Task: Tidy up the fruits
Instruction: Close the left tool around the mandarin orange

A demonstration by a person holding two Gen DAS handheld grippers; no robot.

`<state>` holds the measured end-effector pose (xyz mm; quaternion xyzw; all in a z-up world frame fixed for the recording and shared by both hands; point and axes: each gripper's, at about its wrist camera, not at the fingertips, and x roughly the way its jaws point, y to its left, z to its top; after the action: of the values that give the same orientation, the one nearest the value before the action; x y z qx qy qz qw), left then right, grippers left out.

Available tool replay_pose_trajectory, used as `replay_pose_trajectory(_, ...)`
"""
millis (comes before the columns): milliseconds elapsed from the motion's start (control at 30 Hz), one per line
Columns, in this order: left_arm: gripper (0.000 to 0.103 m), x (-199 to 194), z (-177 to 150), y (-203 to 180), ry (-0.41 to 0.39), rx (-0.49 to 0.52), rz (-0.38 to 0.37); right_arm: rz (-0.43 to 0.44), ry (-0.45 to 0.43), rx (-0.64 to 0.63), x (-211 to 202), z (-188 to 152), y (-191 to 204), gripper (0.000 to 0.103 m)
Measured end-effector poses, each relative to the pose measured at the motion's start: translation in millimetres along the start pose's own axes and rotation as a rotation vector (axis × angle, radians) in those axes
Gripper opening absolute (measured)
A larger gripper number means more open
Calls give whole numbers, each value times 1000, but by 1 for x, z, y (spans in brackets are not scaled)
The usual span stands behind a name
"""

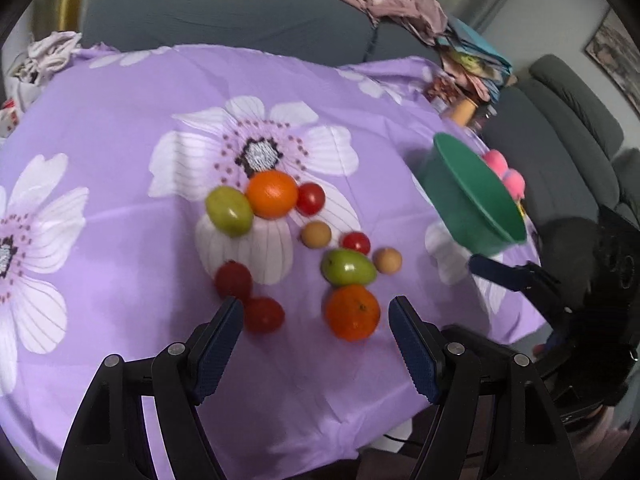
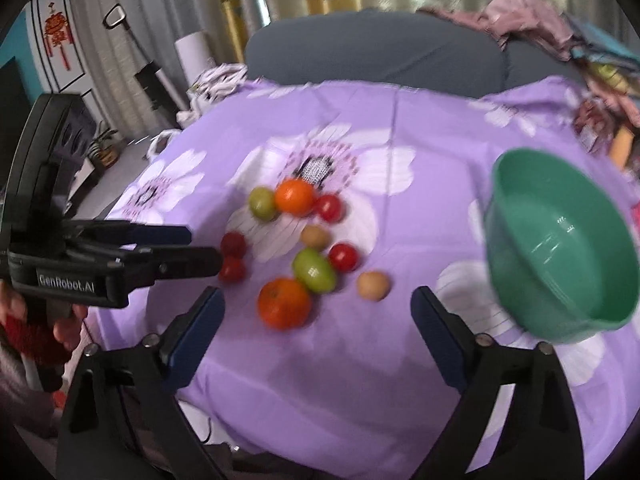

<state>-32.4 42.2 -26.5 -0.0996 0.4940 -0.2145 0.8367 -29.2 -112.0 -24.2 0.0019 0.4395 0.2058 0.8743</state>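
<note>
At the centre of the right wrist frame, on the purple flowered cloth (image 2: pixel 360 380) over the bench, lie the loose fruits: two oranges (image 2: pixel 284 303), green fruits (image 2: pixel 314 270), red tomatoes (image 2: pixel 343 257). A green bowl (image 2: pixel 560 248) sits empty at right. Both the left gripper (image 1: pixel 316 312) and right gripper (image 2: pixel 316 300) hover with jaws spread, gripping nothing.
</note>
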Motion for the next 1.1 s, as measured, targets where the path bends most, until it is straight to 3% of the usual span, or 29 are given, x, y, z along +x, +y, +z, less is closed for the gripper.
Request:
replay_pose_trajectory(167,75,6,-4,-8,22,44,-56,92,34,31,16,-11,0,79)
replay_pose_trajectory(267,75,14,-5,-12,39,74,-83,146,48,59,27,-17,-1,77)
replay_pose_trajectory(367,66,26,-4,-14,73,82,-106,154,61,56,37,-18,1,72)
replay_pose_trajectory(500,66,39,0,-14,110,90,-111,152,83,54,44,-18,0,65)
replay_pose_trajectory(767,44,54,4,-12,171,94,-134,150,92,38,58,-15,-3,46)
replay_pose_trajectory(833,44,57,5,-12,183,93,-140,160,95,34,59,-15,-3,41)
replay_pose_trajectory(1100,43,60,7,-10,195,83,-139,159,82,16,58,-15,-2,40)
